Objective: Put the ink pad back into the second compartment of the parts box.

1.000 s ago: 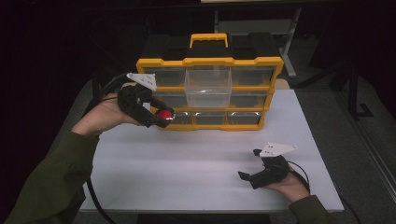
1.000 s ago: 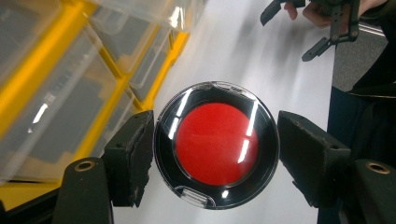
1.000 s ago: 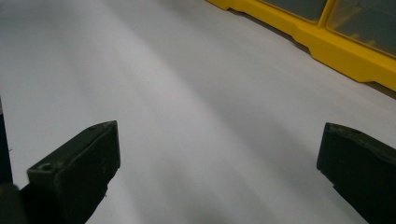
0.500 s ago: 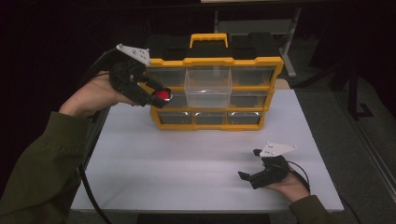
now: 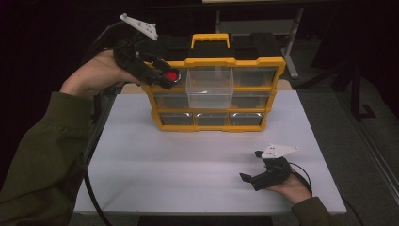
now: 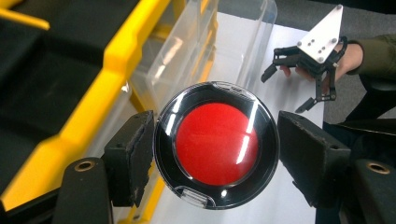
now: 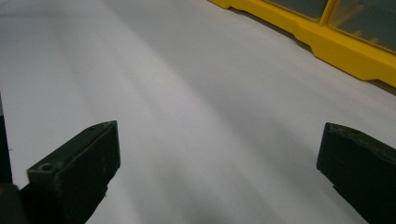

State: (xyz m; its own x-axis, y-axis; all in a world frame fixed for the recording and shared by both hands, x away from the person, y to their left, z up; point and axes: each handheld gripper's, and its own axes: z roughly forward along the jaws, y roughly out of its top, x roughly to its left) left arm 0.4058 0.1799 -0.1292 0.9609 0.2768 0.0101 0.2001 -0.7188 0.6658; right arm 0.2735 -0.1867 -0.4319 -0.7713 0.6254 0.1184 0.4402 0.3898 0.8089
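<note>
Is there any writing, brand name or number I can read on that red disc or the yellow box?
None can be read: the round red compact shows only glare streaks, the yellow drawer organizer carries no legible label, and the grey plate on the far gripper has just screw holes.

Wide bare stretch of white table (image 5: 188, 165) in front of the yellow drawer box (image 5: 214, 92), open to passage from the near edge. Blocking the back half: that box, upright, with a clear drawer (image 5: 209, 87) pulled out from its top row toward the near side. Crowding the box's upper left corner: left gripper (image 5: 162, 77) clamped on a round red-lidded case (image 5: 171, 75). Low at the near right: right gripper (image 5: 249, 165), jaws spread over bare tabletop.
</note>
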